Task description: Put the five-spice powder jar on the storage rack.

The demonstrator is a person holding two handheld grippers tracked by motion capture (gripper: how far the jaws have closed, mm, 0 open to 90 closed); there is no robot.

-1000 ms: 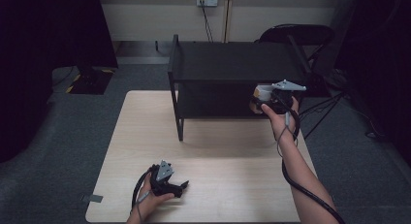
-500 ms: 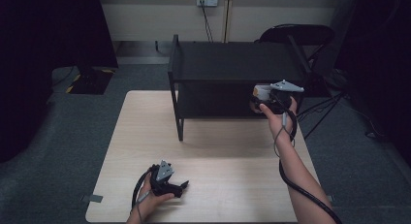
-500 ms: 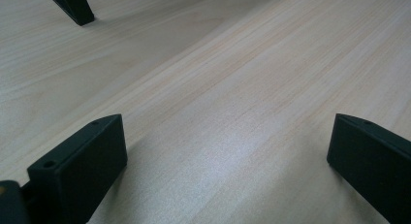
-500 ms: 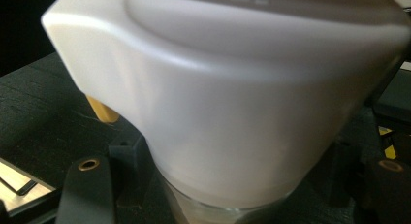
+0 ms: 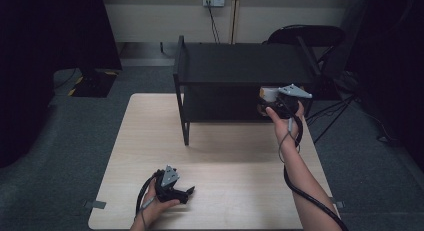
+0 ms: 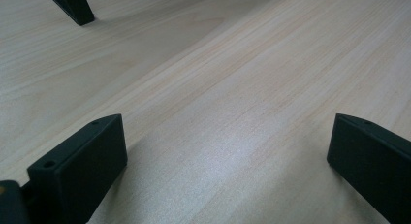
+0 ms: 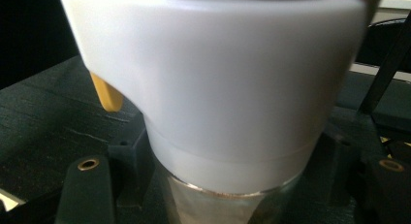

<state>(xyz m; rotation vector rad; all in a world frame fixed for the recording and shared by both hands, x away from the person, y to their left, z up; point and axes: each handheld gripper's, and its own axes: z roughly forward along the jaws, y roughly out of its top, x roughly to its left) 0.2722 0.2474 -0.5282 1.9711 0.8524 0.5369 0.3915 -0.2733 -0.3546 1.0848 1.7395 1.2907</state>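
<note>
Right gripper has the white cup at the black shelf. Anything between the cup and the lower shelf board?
Nothing visible. The white cup sits between the right gripper jaws, just above the lower board of the black shelf. The board around it looks bare. The left gripper rests open on the table.

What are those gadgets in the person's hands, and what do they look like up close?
They are two hand-held grippers. The left gripper and right gripper are both black, and each carries a grey three-cornered plate on top. A black cable trails from each, the right one running back along the forearm. Each has two blocky black jaws with small screw holes. The forearms are bare, with no sleeves in view.
</note>
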